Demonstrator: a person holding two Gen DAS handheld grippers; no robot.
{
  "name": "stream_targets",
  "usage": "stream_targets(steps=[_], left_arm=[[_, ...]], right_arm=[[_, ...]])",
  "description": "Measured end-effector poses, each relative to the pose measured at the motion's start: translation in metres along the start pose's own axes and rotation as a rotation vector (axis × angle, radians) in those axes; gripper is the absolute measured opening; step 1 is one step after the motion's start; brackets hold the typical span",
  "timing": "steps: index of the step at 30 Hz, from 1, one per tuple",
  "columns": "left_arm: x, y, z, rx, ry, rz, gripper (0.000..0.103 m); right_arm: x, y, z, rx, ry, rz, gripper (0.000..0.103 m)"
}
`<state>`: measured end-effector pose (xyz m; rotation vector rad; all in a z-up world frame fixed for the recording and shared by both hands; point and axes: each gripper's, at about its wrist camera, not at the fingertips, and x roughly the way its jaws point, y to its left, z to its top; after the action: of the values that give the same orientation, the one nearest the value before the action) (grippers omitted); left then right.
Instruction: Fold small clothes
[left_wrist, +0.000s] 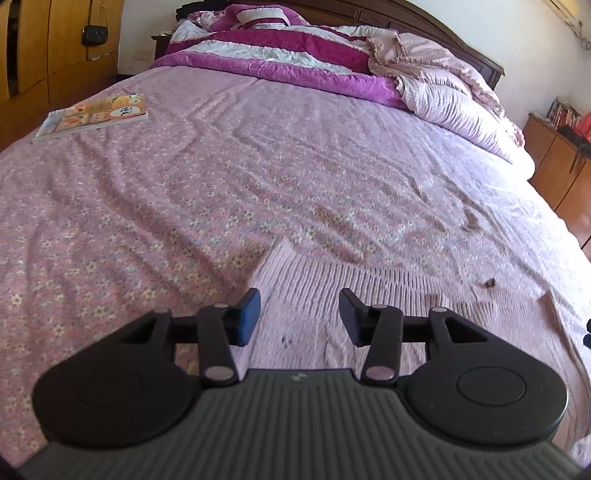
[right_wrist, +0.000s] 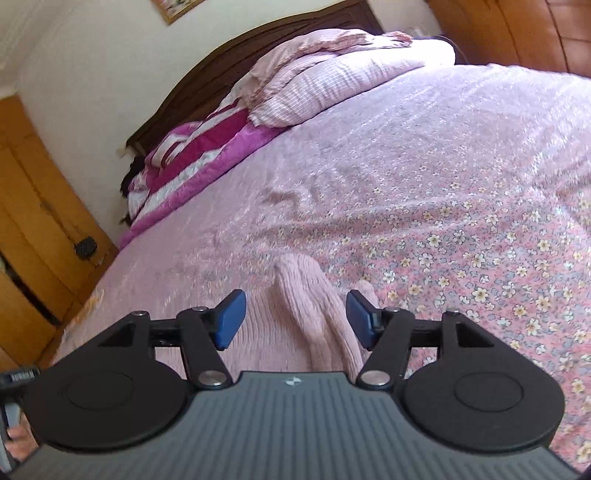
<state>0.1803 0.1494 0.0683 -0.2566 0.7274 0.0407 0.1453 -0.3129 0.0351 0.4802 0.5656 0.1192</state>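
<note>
A small pale pink ribbed knit garment lies flat on the flowered pink bedsheet. My left gripper is open and empty, just above the garment near its left edge. In the right wrist view the same garment shows a raised fold or sleeve running between the fingers. My right gripper is open and empty, hovering over that fold. The near part of the garment is hidden under both gripper bodies.
A colourful book lies on the bed at far left. A magenta and white quilt and a pink checked pillow are piled at the headboard. Wooden wardrobes and a low cabinet flank the bed.
</note>
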Motion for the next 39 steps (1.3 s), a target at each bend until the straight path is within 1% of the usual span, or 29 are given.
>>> stream_targets(steps=[3,6,8,10,12,13,16,19,20,21,23,24,27,33,35,39], left_arm=[[-0.006,0.001,-0.009,0.016,0.017,0.005,0.049],[-0.011,0.001,-0.020,0.043,0.030,0.013,0.049],[-0.012,0.001,-0.026,0.064,0.041,0.027,0.049],[-0.012,0.001,-0.031,0.081,0.050,0.041,0.049],[-0.015,0.001,-0.035,0.087,0.056,0.048,0.049],[-0.017,0.001,-0.036,0.086,0.056,0.045,0.049],[-0.025,0.000,-0.037,0.095,0.054,0.048,0.049],[-0.032,-0.005,-0.040,0.128,0.064,0.078,0.049],[-0.034,-0.007,-0.041,0.142,0.066,0.092,0.055],[-0.037,-0.008,-0.043,0.156,0.065,0.105,0.064],[-0.044,-0.012,-0.047,0.179,0.053,0.127,0.070],[-0.048,-0.014,-0.049,0.191,0.049,0.134,0.071],[-0.057,-0.015,-0.054,0.198,0.053,0.147,0.071],[-0.076,-0.012,-0.064,0.178,0.100,0.161,0.071],[-0.084,-0.011,-0.066,0.172,0.112,0.154,0.071],[-0.095,-0.010,-0.073,0.171,0.127,0.148,0.071]], right_arm=[[0.004,0.004,-0.004,-0.042,0.044,0.022,0.068],[0.016,0.002,-0.008,-0.029,0.096,0.015,0.068],[0.026,-0.003,-0.011,-0.014,0.102,-0.038,0.067],[0.028,-0.008,-0.013,-0.012,0.069,-0.075,0.066],[0.025,-0.011,-0.012,-0.001,0.047,-0.163,0.067],[0.022,-0.015,-0.012,0.019,0.043,-0.171,0.067],[0.006,-0.028,-0.012,0.084,0.051,-0.112,0.068],[-0.011,-0.033,-0.012,0.095,0.069,-0.065,0.068],[-0.018,-0.034,-0.013,0.104,0.078,-0.046,0.068],[-0.024,-0.035,-0.014,0.109,0.088,-0.028,0.072],[-0.035,-0.035,-0.019,0.107,0.107,0.005,0.079],[-0.039,-0.033,-0.021,0.103,0.113,0.014,0.080],[-0.049,-0.031,-0.031,0.098,0.141,0.030,0.080],[-0.056,-0.028,-0.053,0.102,0.197,0.038,0.080],[-0.054,-0.029,-0.059,0.120,0.218,0.066,0.081],[-0.048,-0.030,-0.067,0.167,0.211,0.121,0.086]])
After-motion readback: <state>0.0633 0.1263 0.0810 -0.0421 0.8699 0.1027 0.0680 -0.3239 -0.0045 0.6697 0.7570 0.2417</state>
